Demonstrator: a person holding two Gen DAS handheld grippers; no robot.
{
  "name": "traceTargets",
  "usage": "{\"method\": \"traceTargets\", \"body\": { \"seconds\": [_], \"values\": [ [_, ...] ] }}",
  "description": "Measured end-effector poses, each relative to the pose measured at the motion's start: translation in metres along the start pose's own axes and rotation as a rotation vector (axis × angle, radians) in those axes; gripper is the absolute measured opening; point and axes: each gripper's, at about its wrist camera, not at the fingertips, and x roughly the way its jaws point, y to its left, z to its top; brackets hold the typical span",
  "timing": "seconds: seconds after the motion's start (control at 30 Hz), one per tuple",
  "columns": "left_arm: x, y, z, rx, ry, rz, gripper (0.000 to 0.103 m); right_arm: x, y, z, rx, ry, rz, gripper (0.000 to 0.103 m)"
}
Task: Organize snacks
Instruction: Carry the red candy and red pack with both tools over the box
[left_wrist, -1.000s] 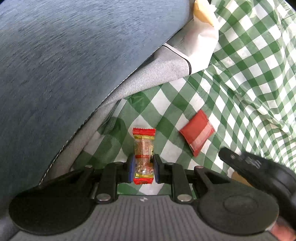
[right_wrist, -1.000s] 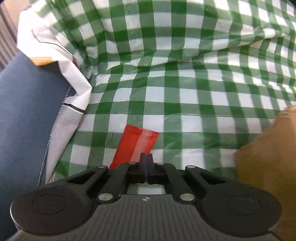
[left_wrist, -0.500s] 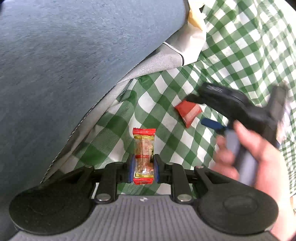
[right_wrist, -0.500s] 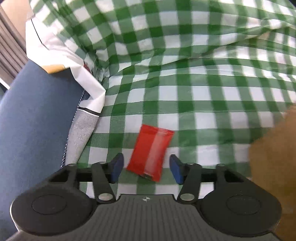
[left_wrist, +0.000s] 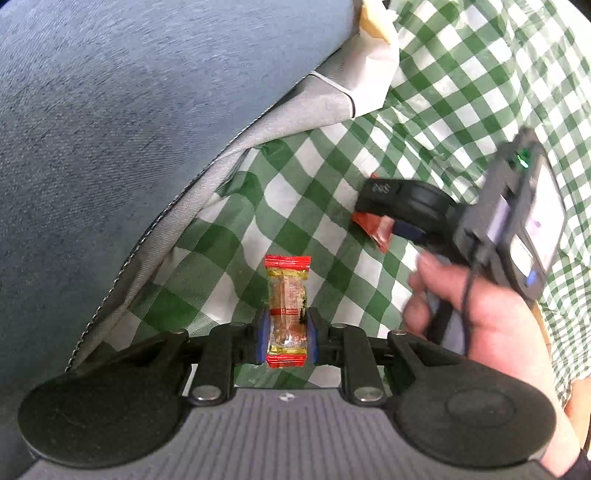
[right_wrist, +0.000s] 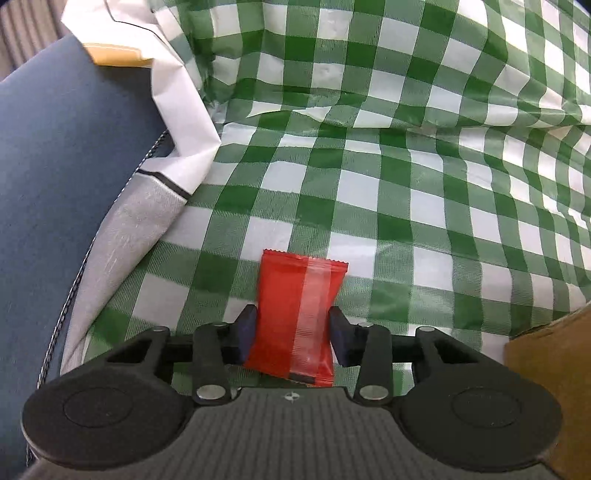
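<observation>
A clear-wrapped candy with red ends (left_wrist: 287, 295) is upright between the blue pads of my left gripper (left_wrist: 287, 332), which is shut on it above the green checked cloth (left_wrist: 332, 177). A red snack packet (right_wrist: 295, 295) lies flat on the cloth. My right gripper (right_wrist: 293, 332) straddles its near end, jaws closing, and both pads meet the packet's sides. In the left wrist view the right gripper (left_wrist: 384, 218) shows at the right, held by a hand (left_wrist: 480, 314), with the red packet (left_wrist: 376, 230) peeking out under it.
A blue cushion (left_wrist: 129, 110) with a grey piped edge (right_wrist: 122, 251) borders the cloth on the left. A white paper bag (right_wrist: 181, 110) lies at the back left. A brown cardboard box (right_wrist: 554, 369) stands at the right edge.
My right gripper opened from shut, came down over the red packet, then narrowed onto its sides. My left gripper, still holding the candy, drifted a little over the cloth.
</observation>
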Motion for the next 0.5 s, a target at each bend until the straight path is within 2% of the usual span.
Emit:
{"method": "traceTargets", "body": {
  "seconds": [0.13, 0.33, 0.5],
  "values": [
    [-0.001, -0.002, -0.003, 0.024, -0.004, 0.005, 0.022, -0.028, -0.016, -0.006, -0.004, -0.033, 0.006, 0.042],
    [-0.002, -0.002, -0.007, 0.048, 0.0, 0.01, 0.022, -0.1, -0.046, -0.023, -0.014, -0.102, 0.071, 0.042],
    [-0.004, -0.01, -0.01, 0.127, -0.021, 0.048, 0.022, -0.181, -0.066, -0.065, -0.003, -0.199, 0.174, 0.042]
  ]
}}
